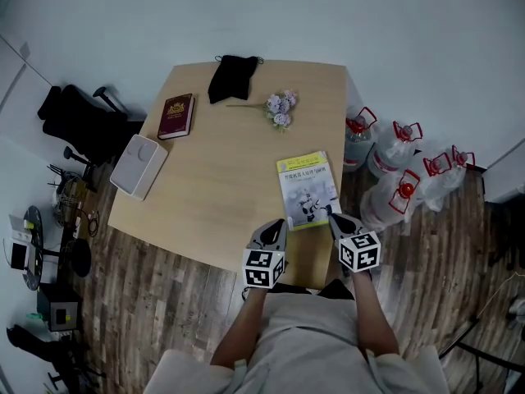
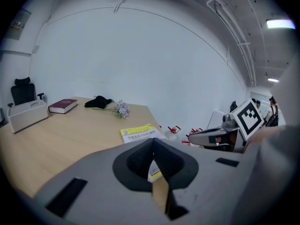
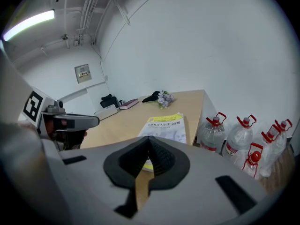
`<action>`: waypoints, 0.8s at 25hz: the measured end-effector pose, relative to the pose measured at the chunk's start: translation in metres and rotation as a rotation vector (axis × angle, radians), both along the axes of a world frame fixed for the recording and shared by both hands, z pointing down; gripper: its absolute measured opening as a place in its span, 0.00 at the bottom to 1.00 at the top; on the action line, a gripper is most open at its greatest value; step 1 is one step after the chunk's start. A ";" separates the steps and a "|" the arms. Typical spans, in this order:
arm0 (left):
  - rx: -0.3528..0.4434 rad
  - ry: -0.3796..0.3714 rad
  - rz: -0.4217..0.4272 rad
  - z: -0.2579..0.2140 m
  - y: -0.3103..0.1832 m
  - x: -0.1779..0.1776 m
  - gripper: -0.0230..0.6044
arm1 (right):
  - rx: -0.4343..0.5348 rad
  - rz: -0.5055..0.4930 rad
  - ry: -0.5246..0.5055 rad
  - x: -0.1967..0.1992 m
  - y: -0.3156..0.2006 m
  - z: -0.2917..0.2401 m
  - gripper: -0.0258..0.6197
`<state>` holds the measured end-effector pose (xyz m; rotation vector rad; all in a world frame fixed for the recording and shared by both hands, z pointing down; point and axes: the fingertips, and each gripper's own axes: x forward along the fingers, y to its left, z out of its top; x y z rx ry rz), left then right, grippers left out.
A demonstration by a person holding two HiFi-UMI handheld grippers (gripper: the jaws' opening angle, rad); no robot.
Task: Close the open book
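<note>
Shows the book (image 1: pixel 308 190) lying shut, cover up, at the near right of the table (image 1: pixel 213 187), with its near edge hidden behind the jaws in both gripper views and its cover print too small to read. Finds the left gripper (image 2: pixel 153 157) and right gripper (image 3: pixel 149 156) at the book's near corners, each with jaws pressed together on nothing. Cannot tell from the head view whether either tip touches the book.

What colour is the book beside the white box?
The book is dark red, seen best in the head view.
</note>
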<state>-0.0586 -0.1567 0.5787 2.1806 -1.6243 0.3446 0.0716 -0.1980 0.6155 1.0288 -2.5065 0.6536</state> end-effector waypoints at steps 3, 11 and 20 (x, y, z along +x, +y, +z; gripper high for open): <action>0.001 0.010 0.004 0.000 0.000 0.001 0.07 | 0.008 0.008 -0.006 0.001 -0.001 -0.002 0.05; -0.007 0.034 -0.005 0.000 -0.001 0.000 0.07 | 0.010 -0.007 -0.010 -0.002 -0.001 -0.002 0.04; 0.006 0.044 -0.014 0.000 -0.003 -0.001 0.07 | 0.018 0.013 -0.019 0.002 -0.005 -0.004 0.04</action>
